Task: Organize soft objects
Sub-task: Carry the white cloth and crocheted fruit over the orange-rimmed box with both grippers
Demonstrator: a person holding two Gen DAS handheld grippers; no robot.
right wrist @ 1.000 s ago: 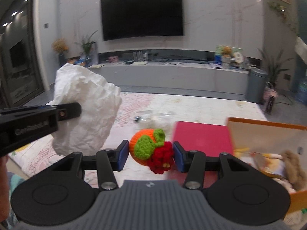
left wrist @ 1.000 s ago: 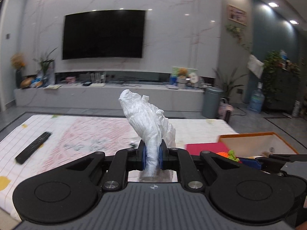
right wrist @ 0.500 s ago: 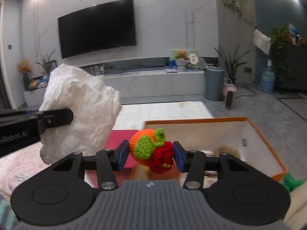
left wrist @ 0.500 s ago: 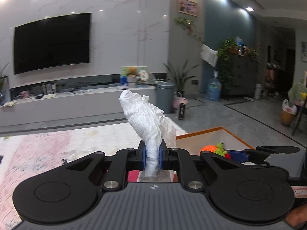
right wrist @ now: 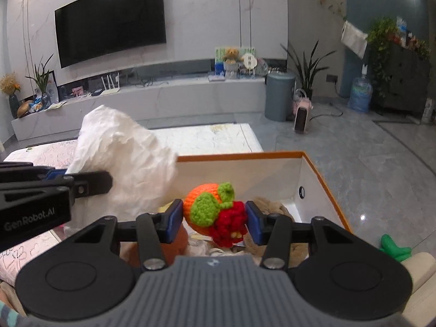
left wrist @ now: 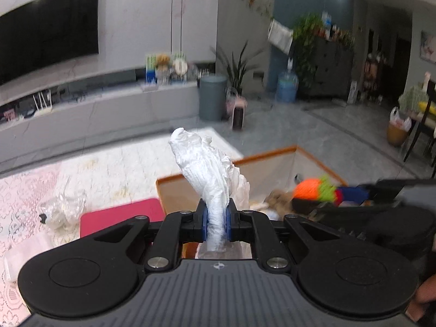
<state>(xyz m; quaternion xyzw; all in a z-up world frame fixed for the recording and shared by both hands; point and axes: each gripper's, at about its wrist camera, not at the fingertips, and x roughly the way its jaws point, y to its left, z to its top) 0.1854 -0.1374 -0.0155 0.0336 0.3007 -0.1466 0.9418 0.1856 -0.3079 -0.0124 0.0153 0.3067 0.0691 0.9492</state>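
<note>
My left hand-held gripper [left wrist: 216, 224] is clamped tight on a crumpled white plastic bag [left wrist: 209, 174], blue pads squeezing its neck so the rest of it sticks up and fans out at 12 o'clock from the jaws. In the right wrist view that same bag [right wrist: 125, 160] shows as a big white wad at about 10 o'clock, with the left gripper's black body poking in from the 9 o'clock edge.

My right hand-held gripper [right wrist: 214, 219] is closed on a crochet toy [right wrist: 215, 214], an orange ball with green leaves and a red bit underneath, pinched between the two blue pads. From the left wrist it's a blurry orange and green blob [left wrist: 316, 190] out at 3 o'clock.

Both grippers are hanging over the open box [right wrist: 318, 174], white inside with an orange rim. The crochet toy sits above the box's inside, and the bag is up over its left edge. There's already stuff in the box: a brown plush toy [right wrist: 272, 207] just past the right gripper's pad, plus some pale bits I can't make out.

A red mat [left wrist: 120, 215] lies on the tabletop [left wrist: 114, 169] at roughly 9 o'clock of the box, with a clear crumpled wrapper [left wrist: 61, 209] just beside it. A green thing [right wrist: 393, 248] sits outside the box at 4 o'clock in the right view.
</note>
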